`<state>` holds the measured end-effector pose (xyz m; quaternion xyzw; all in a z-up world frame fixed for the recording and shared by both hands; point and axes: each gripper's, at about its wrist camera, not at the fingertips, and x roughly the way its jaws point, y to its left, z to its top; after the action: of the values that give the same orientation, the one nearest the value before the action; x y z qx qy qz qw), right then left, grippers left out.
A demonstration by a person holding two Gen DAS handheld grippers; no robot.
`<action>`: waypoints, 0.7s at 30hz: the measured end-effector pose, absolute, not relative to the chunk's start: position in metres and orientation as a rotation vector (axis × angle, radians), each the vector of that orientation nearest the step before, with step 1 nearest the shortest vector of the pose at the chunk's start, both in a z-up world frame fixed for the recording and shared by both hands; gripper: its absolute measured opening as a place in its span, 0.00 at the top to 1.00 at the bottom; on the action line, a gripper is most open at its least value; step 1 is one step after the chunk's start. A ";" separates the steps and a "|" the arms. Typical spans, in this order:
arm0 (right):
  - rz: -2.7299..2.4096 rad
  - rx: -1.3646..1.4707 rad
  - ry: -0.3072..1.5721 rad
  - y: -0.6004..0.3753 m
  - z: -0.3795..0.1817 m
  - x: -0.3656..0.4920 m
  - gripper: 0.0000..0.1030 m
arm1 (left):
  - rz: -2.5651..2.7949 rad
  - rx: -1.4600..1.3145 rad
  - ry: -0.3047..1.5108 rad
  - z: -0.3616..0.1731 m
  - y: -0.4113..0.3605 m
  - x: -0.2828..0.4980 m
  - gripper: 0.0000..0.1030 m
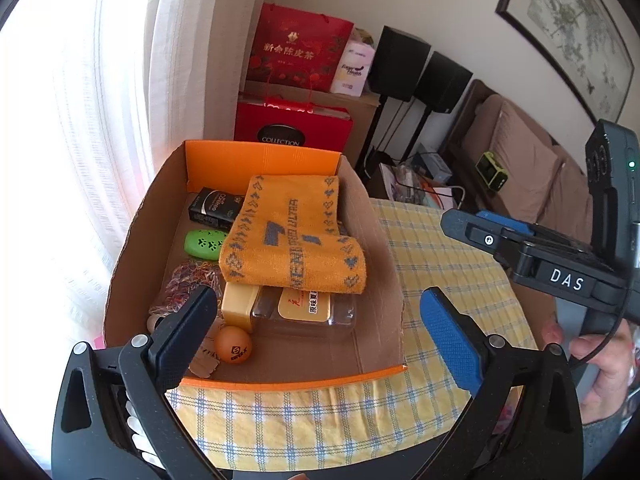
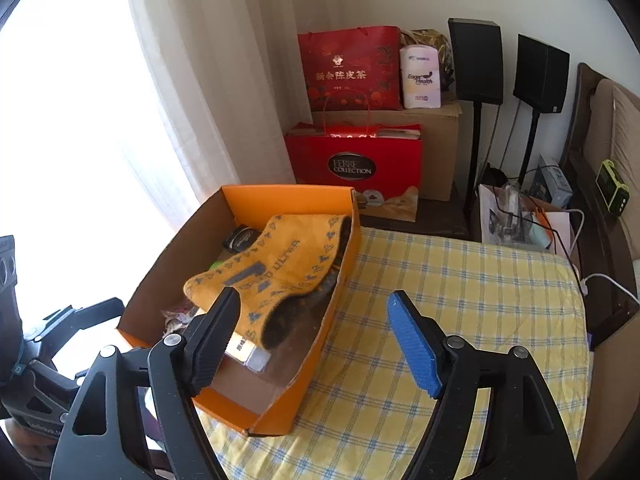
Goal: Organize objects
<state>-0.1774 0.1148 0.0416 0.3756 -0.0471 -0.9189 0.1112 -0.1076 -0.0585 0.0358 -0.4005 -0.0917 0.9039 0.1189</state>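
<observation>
Both my grippers hang with fingers spread wide and nothing between them: the left gripper [image 1: 320,320] over the near end of the orange box [image 1: 280,382], the right gripper [image 2: 316,332] beside its right wall. Inside the box, a folded orange towel [image 1: 292,240] lies on a clear container [image 1: 308,310], with an orange ball [image 1: 233,344] near the front, on the checked tablecloth [image 2: 460,300].

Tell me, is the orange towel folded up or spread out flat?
Folded. The orange towel is doubled over on itself, its rounded fold showing at the near end, and it lies on top of other things inside the orange box.
</observation>
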 end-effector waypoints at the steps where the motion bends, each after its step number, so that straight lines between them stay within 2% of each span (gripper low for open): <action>1: -2.702 1.106 -0.138 0.117 0.041 -0.174 0.23 | 2.641 -1.171 -0.264 0.036 -0.056 -0.107 0.01; 16: -2.794 1.133 -0.111 0.139 0.029 -0.130 0.12 | 2.712 -1.178 -0.196 0.032 -0.034 -0.093 0.00; 21: -2.847 1.136 -0.105 0.143 0.020 -0.111 0.01 | 2.779 -1.157 -0.147 0.027 -0.031 -0.083 0.00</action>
<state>-0.1108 0.1430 0.0204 0.3702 -0.0341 -0.9276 0.0371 -0.0830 -0.0314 0.0273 -0.3830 -0.0486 0.9203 0.0639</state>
